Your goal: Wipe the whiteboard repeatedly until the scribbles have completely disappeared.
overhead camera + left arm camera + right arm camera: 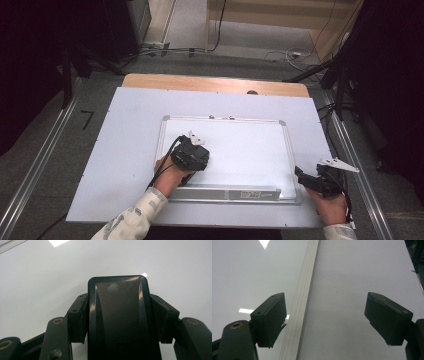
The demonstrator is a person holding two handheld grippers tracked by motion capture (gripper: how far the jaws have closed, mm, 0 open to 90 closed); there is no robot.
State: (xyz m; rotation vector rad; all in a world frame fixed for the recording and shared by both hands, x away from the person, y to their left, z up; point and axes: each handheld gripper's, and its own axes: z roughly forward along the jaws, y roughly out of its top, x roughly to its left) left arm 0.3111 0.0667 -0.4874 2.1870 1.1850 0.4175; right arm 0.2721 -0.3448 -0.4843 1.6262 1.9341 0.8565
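Whiteboard (240,150) lies flat on the surface (125,130), long axis running left to right, its marker tray along the near edge. All places below are reckoned from the whiteboard.

Left tongs (192,152): over the board's near-left part, just above the tray. In the left gripper view the jaws are clenched on a black eraser block (118,315), which stands upright between them with its long axis along the jaws. Beyond it lies plain white board. Whether the block's underside touches the board cannot be told.

Right tongs (304,176): at the board's near-right corner, pointing inward toward it. In the right gripper view the tongs (324,320) stand wide apart and hold nothing; the board's aluminium frame (299,315) runs up between them, nearer the left jaw, with board face on one side and bare surface on the other.

Judgement: wiping falls to the left hand, already on the board; open board lies away and to the right of the eraser. The right hand seems placed to steady the frame corner.
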